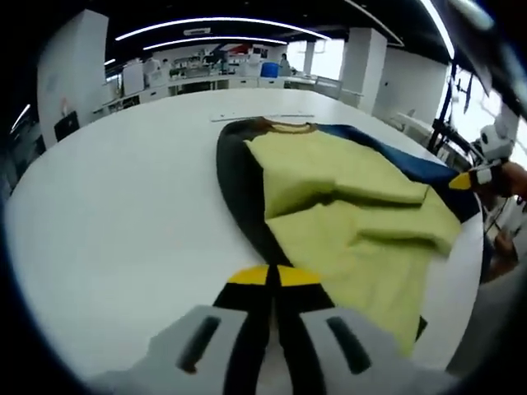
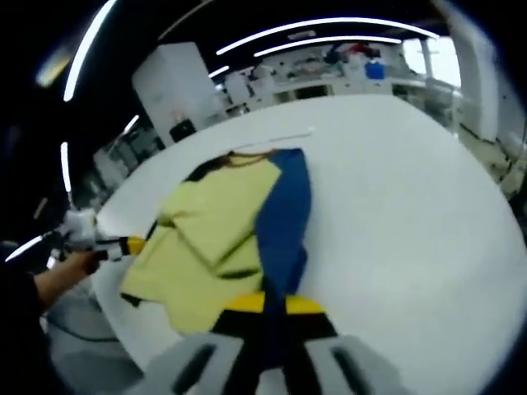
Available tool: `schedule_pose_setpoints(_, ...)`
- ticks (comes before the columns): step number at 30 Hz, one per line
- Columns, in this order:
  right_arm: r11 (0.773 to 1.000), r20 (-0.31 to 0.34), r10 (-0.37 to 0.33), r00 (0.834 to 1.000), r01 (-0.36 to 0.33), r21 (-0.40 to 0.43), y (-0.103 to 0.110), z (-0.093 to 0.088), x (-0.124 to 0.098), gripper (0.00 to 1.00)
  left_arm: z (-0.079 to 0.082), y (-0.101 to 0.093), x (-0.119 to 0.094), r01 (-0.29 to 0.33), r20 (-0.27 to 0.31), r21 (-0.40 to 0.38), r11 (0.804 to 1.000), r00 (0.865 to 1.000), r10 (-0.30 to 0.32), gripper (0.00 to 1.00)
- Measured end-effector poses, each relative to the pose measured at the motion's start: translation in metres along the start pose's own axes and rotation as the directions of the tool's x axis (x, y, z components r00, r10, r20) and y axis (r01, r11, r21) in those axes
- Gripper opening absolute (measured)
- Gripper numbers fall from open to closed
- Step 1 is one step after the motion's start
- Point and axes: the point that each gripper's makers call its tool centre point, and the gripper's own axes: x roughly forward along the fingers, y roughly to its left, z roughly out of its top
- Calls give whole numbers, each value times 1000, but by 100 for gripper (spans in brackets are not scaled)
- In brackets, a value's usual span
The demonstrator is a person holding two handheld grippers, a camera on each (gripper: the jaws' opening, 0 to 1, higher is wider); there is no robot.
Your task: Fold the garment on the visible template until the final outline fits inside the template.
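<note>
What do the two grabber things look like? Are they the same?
Yes, they match. The left gripper and the right gripper each have two black jaws with yellow tips, rising from a pale grey body with dark slots. In the right gripper view, a hand with a dark sleeve holds the left one by a white handle.

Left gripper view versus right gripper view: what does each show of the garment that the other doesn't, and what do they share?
The left gripper view shows the garment's black panel as a wide band beside the yellow, with the blue part a thin strip behind it. The right gripper view shows the blue panel broadly, the black barely visible, and a hand at the table edge. Both show the yellow folded garment on the white table, and each view's own jaws shut on its near hem.
</note>
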Motion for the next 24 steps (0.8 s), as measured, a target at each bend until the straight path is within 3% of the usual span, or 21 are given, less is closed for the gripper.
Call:
schedule_pose_setpoints(6,1000,-7,-7,1000,7,-22,-6,7,-4,0,17,5,-4,-4,37,40,999,999,3,0)
schedule_pose_setpoints(12,992,8,-74,997,75,-99,-21,21,-12,0,39,16,-16,-27,75,58,998,997,22,0)
schedule_pose_setpoints(18,987,12,-102,995,103,-126,-35,33,-16,0,47,29,-23,-31,82,40,999,996,28,0)
schedule_pose_setpoints(21,982,15,-120,993,121,-143,-43,39,-16,0,46,30,-24,-19,81,-6,1000,996,19,0)
schedule_pose_setpoints(24,976,17,-141,990,142,-167,-51,47,-18,0,43,35,-23,-28,68,-5,1000,997,29,0)
